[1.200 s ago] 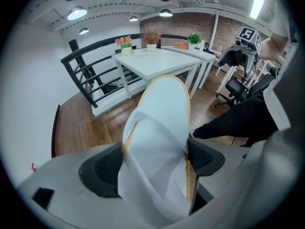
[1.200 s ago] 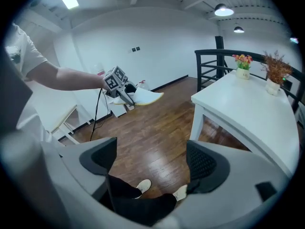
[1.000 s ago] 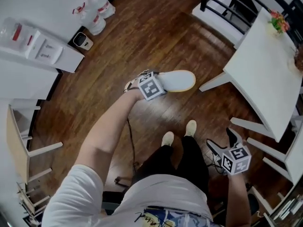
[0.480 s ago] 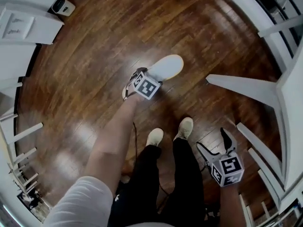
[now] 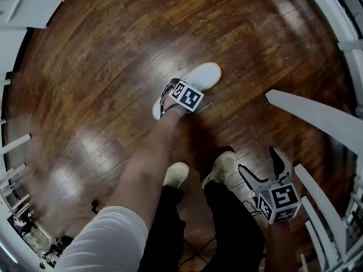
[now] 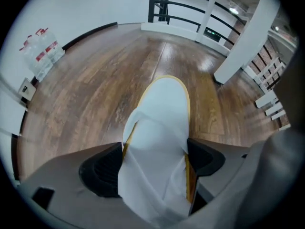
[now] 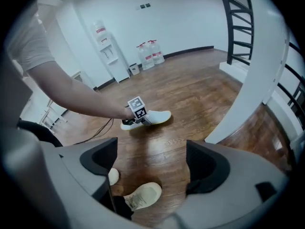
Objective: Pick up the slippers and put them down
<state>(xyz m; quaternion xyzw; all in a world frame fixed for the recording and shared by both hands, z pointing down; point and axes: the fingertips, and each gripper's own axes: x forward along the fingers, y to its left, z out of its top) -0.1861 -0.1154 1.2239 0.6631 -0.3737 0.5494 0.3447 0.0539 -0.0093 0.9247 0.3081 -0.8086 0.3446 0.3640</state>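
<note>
The head camera looks steeply down from above the person (image 5: 170,231) onto the wooden floor (image 5: 102,67). It takes in both claws from overhead, the left gripper (image 5: 170,102) farther out and the right gripper (image 5: 259,164) close by the feet. The left gripper's camera sits just behind its jaws and looks along them, so near that the slipper (image 6: 159,128) between them fills the middle. Beyond that claw lie floor and water bottles (image 6: 40,51). The right gripper's camera slants down past its own jaws from well back, onto that same slipper, the left claw and the same bottles far beyond.
</note>
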